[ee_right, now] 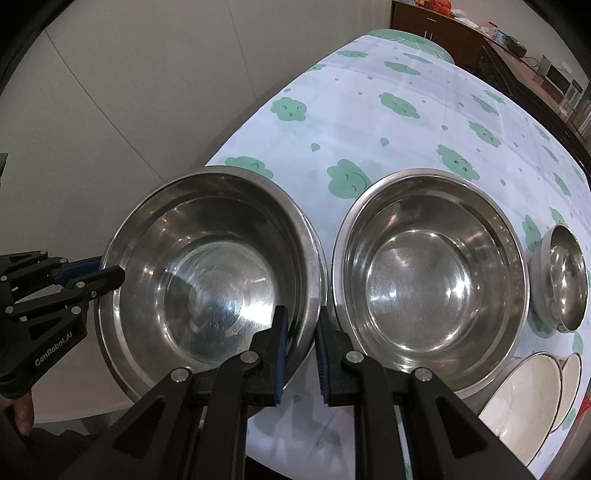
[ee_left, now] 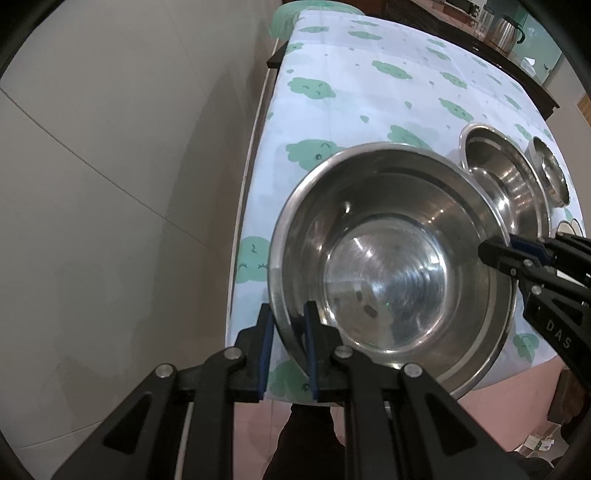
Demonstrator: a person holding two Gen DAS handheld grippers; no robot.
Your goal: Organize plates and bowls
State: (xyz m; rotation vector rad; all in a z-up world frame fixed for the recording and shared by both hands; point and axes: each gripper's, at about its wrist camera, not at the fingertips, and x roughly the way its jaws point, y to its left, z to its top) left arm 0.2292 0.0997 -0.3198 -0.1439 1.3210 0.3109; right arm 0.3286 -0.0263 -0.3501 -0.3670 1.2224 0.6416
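Note:
A large steel bowl (ee_left: 391, 254) (ee_right: 210, 280) sits at the table's near left corner. My left gripper (ee_left: 288, 325) straddles its near-left rim, one finger inside and one outside, closed on the wall. My right gripper (ee_right: 301, 325) grips the same bowl's right rim the same way; it also shows in the left wrist view (ee_left: 495, 251). The left gripper shows at the bowl's left rim in the right wrist view (ee_right: 110, 275). A second large steel bowl (ee_right: 428, 280) (ee_left: 506, 181) stands just right of it. A small steel bowl (ee_right: 565, 277) (ee_left: 550, 173) lies further right.
Two white ceramic plates (ee_right: 524, 398) lean at the table's right front. The table (ee_right: 369, 110) has a cloth with green clouds. A wall runs along its left side. A kettle (ee_left: 508, 31) stands on a dark sideboard behind.

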